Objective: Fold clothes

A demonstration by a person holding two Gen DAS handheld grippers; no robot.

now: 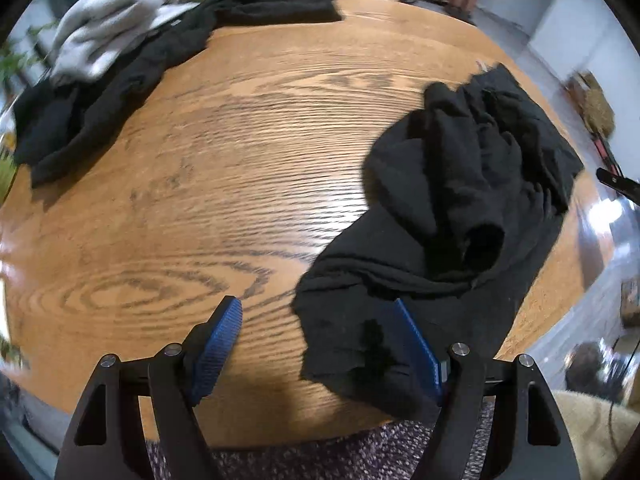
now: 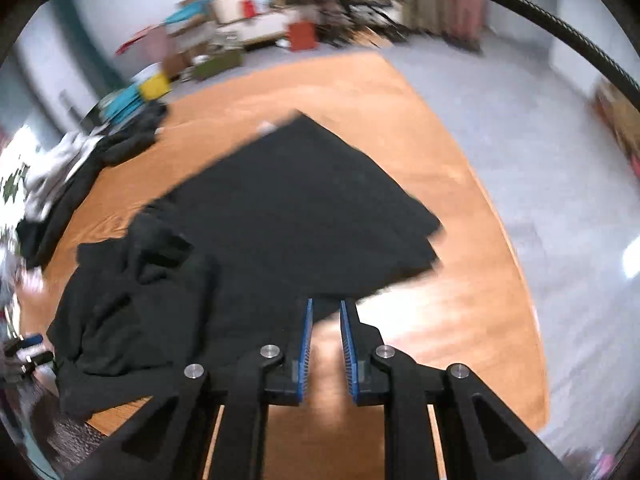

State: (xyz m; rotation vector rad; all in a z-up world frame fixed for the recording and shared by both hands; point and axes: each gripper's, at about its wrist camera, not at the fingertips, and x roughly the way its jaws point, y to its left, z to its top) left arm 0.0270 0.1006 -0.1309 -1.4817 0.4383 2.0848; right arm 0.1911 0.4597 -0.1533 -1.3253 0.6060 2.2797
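A crumpled black garment (image 1: pixel 472 184) lies on the right half of the round wooden table (image 1: pixel 240 168). Its near corner (image 1: pixel 360 352) drapes between my left gripper's fingers, against the right blue pad (image 1: pixel 416 344). My left gripper (image 1: pixel 316 302) stands wide open just above the table's near edge. In the right wrist view the same garment (image 2: pixel 288 200) is spread flatter on its far side and bunched at the left. My right gripper (image 2: pixel 327 302) has its tips at the garment's near edge. Its blue pads stand a narrow gap apart, with bare wood showing between them.
A heap of grey clothes (image 1: pixel 104 28) and black clothes (image 1: pixel 100 100) sits at the table's far left, also seen as the pile (image 2: pixel 80 160). Bare wood (image 1: pixel 200 200) fills the middle. The table edge (image 2: pixel 520 280) drops to grey floor on the right; clutter lines the far wall.
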